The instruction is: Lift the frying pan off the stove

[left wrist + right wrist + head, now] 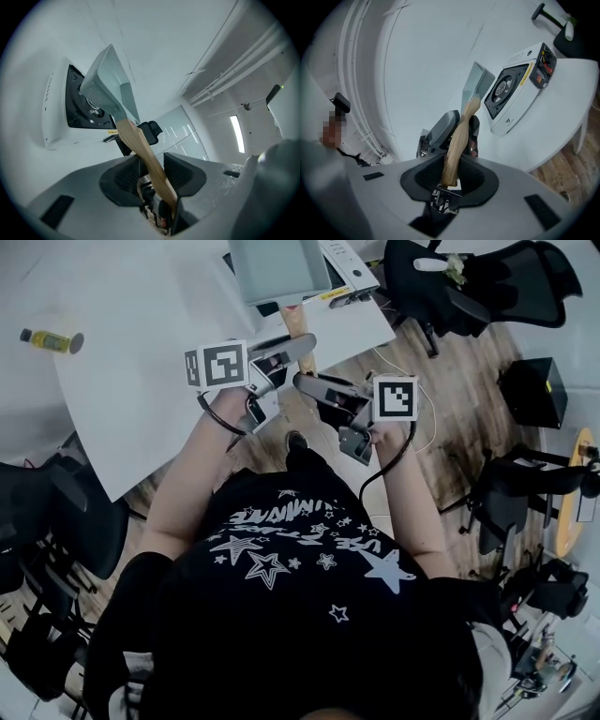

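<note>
A square grey-green frying pan [278, 268] with a wooden handle [306, 351] is held over the white table, by the white portable stove [354, 276]. In the right gripper view the pan [476, 86] hangs clear of the stove [515, 93], whose burner is bare. My left gripper [296, 345] is shut on the handle [140, 145], with the pan [105, 86] ahead of its jaws. My right gripper [311, 383] is shut on the handle's end [457, 140], just behind the left gripper [443, 126].
A small yellow bottle [52, 338] lies on the white table [141, 399] at the left. Black office chairs stand at the back right [487, 277] and left [56, 521]. A black box [534, 390] sits on the wooden floor.
</note>
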`<control>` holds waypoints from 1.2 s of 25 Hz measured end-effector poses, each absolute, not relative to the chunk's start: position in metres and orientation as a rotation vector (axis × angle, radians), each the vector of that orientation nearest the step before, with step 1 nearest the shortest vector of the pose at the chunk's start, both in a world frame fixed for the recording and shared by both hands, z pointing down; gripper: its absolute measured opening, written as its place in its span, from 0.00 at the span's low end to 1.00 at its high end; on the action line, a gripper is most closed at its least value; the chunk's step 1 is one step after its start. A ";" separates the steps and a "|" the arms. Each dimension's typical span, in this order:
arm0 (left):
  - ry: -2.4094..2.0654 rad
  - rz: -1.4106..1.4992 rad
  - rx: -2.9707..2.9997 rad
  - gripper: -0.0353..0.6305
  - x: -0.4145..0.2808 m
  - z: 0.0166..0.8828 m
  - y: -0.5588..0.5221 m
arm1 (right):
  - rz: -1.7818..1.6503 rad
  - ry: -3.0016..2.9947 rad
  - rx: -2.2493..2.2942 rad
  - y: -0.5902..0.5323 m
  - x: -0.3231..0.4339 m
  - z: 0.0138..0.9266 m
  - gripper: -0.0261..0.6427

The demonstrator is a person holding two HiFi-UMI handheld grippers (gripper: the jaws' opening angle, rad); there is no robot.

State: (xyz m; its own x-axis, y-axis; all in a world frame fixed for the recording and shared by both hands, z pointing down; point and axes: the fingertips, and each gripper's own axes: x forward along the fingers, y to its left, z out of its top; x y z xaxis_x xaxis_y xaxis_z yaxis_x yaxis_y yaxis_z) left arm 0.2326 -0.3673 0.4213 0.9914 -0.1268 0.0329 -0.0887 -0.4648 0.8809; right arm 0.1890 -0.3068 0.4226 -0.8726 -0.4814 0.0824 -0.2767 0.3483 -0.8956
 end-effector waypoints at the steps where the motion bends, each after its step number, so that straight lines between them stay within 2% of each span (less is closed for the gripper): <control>1: -0.146 -0.043 2.060 0.30 0.228 0.421 -0.363 | -1.541 2.411 -0.692 -0.303 0.184 0.423 0.17; 30: -0.038 0.024 2.102 0.30 0.033 0.421 -0.237 | -1.470 2.349 -0.765 -0.180 -0.017 0.424 0.17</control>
State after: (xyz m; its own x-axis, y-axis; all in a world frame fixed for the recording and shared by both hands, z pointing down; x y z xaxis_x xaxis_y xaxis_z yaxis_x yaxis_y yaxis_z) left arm 0.0325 -0.2368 0.4206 0.9993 -0.0174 0.0329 -0.0372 -0.5067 0.8613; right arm -0.0166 -0.1803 0.4237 -0.8255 -0.5620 0.0522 -0.2927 0.3473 -0.8909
